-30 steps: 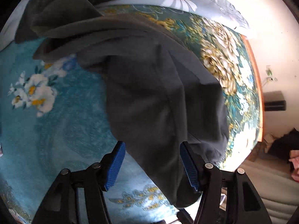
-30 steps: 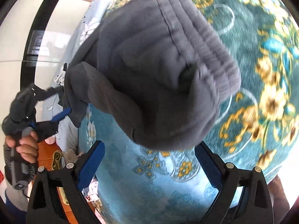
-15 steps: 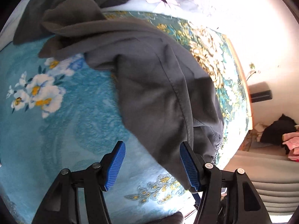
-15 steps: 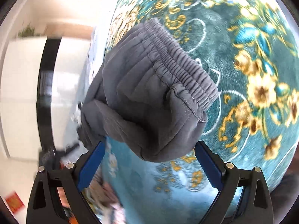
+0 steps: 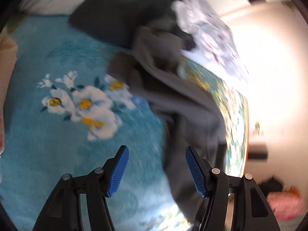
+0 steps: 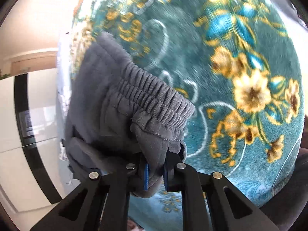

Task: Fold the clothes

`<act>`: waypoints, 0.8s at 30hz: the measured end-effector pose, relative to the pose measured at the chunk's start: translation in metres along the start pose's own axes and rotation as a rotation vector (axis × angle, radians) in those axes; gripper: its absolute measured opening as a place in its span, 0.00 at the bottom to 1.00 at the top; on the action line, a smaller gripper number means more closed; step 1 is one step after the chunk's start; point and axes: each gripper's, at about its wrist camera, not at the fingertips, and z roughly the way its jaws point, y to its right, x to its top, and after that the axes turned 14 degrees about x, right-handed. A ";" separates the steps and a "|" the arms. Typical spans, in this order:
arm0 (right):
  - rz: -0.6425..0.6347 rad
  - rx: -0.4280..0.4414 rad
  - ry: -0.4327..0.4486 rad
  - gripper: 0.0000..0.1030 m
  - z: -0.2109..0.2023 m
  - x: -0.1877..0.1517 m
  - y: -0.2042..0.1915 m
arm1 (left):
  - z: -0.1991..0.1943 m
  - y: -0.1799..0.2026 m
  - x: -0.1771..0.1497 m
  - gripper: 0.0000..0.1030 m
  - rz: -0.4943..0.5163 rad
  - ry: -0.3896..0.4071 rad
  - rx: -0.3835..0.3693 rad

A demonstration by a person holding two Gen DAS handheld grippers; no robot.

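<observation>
Grey sweatpants (image 5: 173, 104) lie stretched across a teal flowered blanket (image 5: 57, 134), running from the upper middle down to the lower right in the blurred left wrist view. My left gripper (image 5: 156, 170) is open and empty, with the cloth just by its right finger. In the right wrist view my right gripper (image 6: 156, 170) is shut on the sweatpants (image 6: 107, 104) just below their ribbed elastic waistband (image 6: 154, 98), which bunches above the jaws over the blanket (image 6: 240, 77).
A darker garment (image 5: 119, 13) and a pale flowered quilt (image 5: 209, 38) lie at the far end of the bed. The bed edge (image 5: 247, 134) runs down the right, with pink cloth (image 5: 284, 206) on the floor. A white wall with a black frame (image 6: 25, 125) is left of the right gripper.
My right gripper has closed on the waistband end of the sweatpants, having been open before. My left gripper has swung left, so the cloth no longer lies between its fingers.
</observation>
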 end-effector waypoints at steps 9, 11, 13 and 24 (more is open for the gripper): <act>-0.166 -0.037 0.026 0.09 -0.016 0.008 -0.043 | 0.065 -0.022 0.049 0.62 -0.258 -0.067 0.014; -0.185 -0.050 0.020 0.09 -0.018 0.008 -0.048 | 0.070 -0.019 0.052 0.62 -0.254 -0.079 0.023; -0.203 -0.058 0.015 0.09 -0.030 0.005 -0.047 | 0.076 -0.016 0.056 0.62 -0.251 -0.091 0.031; -0.285 -0.113 -0.016 0.09 -0.033 0.029 -0.075 | 0.014 0.023 0.062 0.05 -0.081 0.044 -0.019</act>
